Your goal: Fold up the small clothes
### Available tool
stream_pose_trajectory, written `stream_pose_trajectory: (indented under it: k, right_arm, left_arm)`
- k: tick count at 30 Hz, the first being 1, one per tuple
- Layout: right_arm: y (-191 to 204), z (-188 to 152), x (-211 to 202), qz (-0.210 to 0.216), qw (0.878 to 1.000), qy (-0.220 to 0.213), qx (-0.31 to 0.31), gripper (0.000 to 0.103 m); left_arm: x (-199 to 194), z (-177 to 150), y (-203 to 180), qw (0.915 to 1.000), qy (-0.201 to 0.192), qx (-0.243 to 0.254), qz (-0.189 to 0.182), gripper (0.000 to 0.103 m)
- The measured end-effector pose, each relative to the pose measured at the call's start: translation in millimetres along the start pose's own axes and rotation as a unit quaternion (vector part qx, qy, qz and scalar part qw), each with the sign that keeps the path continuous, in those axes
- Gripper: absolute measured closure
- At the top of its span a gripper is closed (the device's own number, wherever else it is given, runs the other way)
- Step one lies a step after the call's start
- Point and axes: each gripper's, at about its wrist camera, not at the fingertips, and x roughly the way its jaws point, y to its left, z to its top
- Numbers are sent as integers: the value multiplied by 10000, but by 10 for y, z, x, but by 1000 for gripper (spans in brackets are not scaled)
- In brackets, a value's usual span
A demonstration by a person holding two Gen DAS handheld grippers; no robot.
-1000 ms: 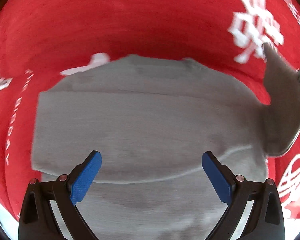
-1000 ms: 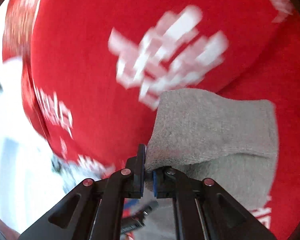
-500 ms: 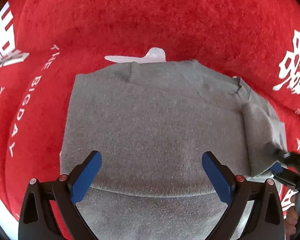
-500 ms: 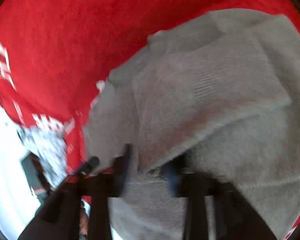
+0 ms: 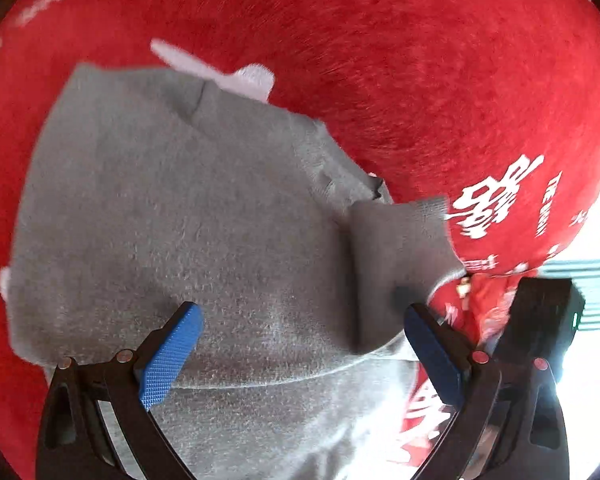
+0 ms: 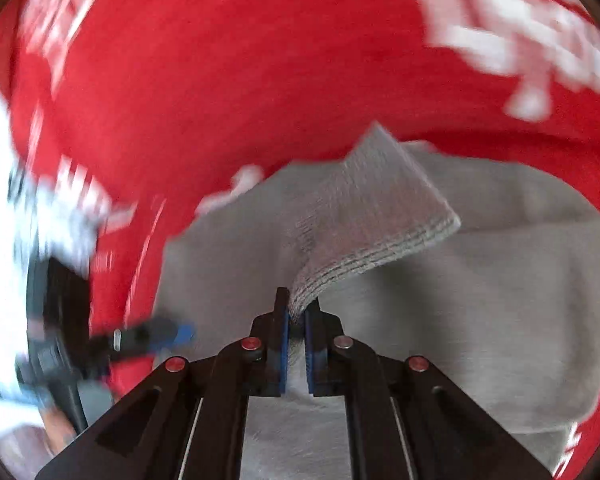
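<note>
R gripper (image 6: pixel 296 316) pinched on ribbed cuff (image 6: pixel 364 216) of grey sweater (image 5: pixel 172 216), prob. a sleeve end. L gripper (image 5: pixel 300 344) wide, empty, above sweater on red cloth (image 5: pixel 420 60).

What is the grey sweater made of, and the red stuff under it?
The grey sweater looks like soft knitted yarn, maybe wool or a blend: its surface is fuzzy, and the cuff pinched in the right gripper shows ribbed rows. The red blanket looks like plush fleece or velvet, matte with a brushed nap and white printed lettering.
</note>
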Motion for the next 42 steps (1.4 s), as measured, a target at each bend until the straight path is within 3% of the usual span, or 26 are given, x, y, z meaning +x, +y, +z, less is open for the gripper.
stream_pose_trajectory:
  k: [5, 8, 10, 22, 28, 29, 30, 31, 32, 36, 39, 42]
  right_arm:
    - [377, -307, 359, -72, 9942, 740, -775, 89]
    - [331, -470, 399, -39, 9909, 994, -908, 76]
    - [344, -514, 342, 100, 9907, 1007, -913, 53]
    - [-254, -779, -160, 84, 9951, 961, 206, 51]
    - [-606, -902, -378, 128, 9931, 734, 900, 51]
    - [-629, -911, -395, 136, 9925, 684, 1005, 51]
    - [-666, -961, -452, 144, 9918, 632, 1098, 51]
    - [-728, -982, -484, 143, 9907, 576, 1224, 51]
    - [-778, -1005, -504, 140, 9895, 533, 1338, 51]
    - [-1110, -1082, -664, 175, 9781, 210, 2061, 50]
    - [-1453, -1147, -837, 294, 9600, -206, 2777, 46]
    - [-1819, -1233, -906, 548, 9249, -666, 3702, 46]
  left_arm:
    - [82, 48, 79, 9993, 121, -181, -289, 2]
    - [116, 87, 79, 9990, 128, -234, -346, 2]
    - [132, 105, 80, 9989, 134, -253, -362, 2]
    - [40, 104, 148, 9955, 6, -547, -773, 2]
    - [147, 135, 35, 9996, -3, -279, -31, 2]
    - [136, 140, -2, 9996, -91, -199, 165, 6]
    - [130, 151, -51, 9992, -154, -89, 366, 32]
    - [146, 167, -91, 9988, -110, 31, 483, 77]
    - [160, 178, -92, 9985, -40, 76, 537, 96]
    - [-61, 122, -291, 9968, -325, 581, 452, 96]
    - [-126, 89, -302, 9965, -318, 624, 449, 96]
    - [-110, 119, -195, 9970, -256, 442, 581, 96]
